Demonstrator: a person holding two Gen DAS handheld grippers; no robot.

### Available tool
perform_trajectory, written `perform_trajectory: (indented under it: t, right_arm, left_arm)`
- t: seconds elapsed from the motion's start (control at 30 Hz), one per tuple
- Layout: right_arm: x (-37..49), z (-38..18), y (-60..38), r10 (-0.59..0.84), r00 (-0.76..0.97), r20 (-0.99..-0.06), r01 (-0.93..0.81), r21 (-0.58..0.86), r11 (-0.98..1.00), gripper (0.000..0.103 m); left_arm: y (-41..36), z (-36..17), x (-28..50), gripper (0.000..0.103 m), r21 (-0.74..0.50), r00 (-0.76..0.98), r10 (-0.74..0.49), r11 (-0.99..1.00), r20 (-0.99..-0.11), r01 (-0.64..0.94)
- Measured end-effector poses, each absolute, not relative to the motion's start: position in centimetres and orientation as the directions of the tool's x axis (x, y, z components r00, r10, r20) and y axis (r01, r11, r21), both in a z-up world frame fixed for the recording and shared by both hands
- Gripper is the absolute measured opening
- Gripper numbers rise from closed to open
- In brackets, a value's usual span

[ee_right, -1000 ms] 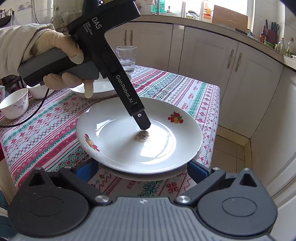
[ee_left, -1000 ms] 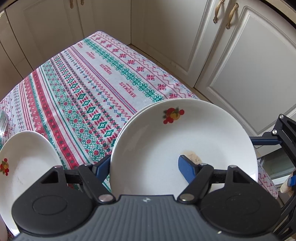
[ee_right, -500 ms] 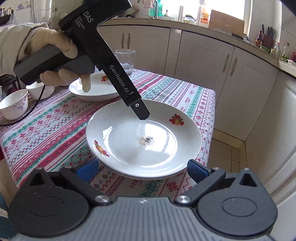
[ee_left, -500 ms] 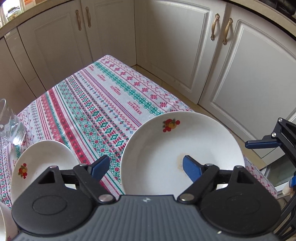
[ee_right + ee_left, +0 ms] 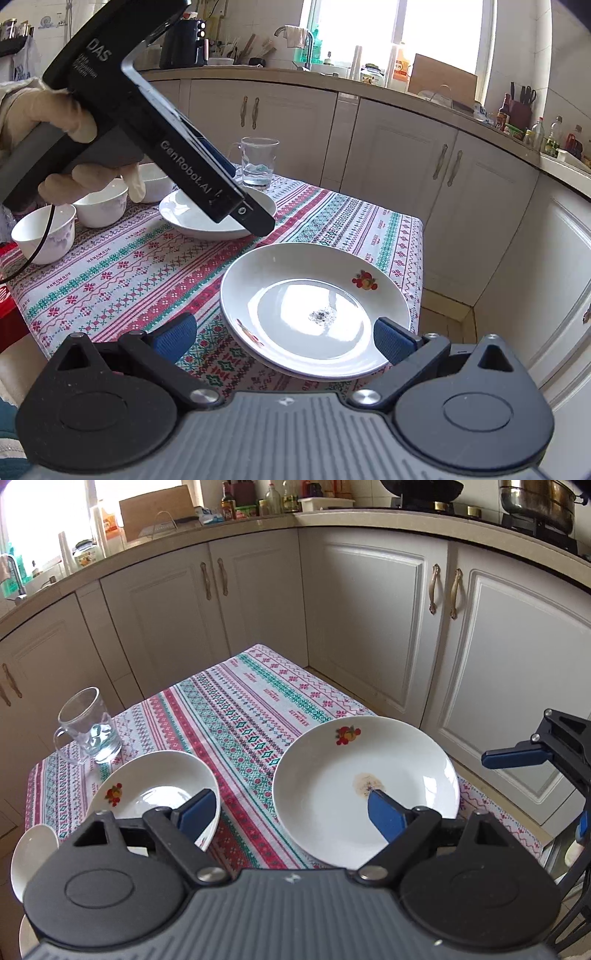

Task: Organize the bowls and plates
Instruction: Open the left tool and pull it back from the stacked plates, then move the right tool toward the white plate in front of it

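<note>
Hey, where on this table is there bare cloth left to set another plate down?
The widest bare stretch of tablecloth is the far end toward the cabinets, beyond the soiled plate and right of the glass mug. A narrower strip runs between that plate and the second plate. Around the bowls and mug it is crowded.
</note>
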State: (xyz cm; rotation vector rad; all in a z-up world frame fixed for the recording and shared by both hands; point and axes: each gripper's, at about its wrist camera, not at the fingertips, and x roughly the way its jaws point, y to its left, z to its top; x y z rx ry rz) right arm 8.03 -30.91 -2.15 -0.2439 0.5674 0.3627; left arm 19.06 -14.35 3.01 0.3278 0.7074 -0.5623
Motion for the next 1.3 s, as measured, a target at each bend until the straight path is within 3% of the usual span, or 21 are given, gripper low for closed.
perform_trajectory:
  t: [0.3,0.7,1.03,1.3]
  right_arm:
    - [6.9,-1.7,-29.2,0.278,0.774,-0.569,-0.419,-0.129,0.899,0.103]
    - [8.9,-1.1,-27.7,0.281,0.731,-0.622,-0.49,-0.191,0.85,0.103]
    - [14.1,0.0,-27.5,0.34,0.656,-0.674,-0.58,-0.163,0.798,0.103]
    - [19.9,1.2,-26.9,0.428,0.579,-0.694,-0.659,-0.089,0.747,0.103]
  left_arm:
    - [-11.1,0.8,15.0,0.089,0.139,0.731,-0.227,0.904,-0.643,0.404]
    - [-9.1,-4.2,16.2,0.089,0.131,0.782,-0.035,0.98,-0.623,0.148]
    - [-8.2,-6.0,19.2,0.089,0.101,0.79,0.02,0.993,-0.613,0.054]
    - [-7.6,-7.9,21.4,0.089,0.052,0.759,-0.013,0.997,-0.651,0.062]
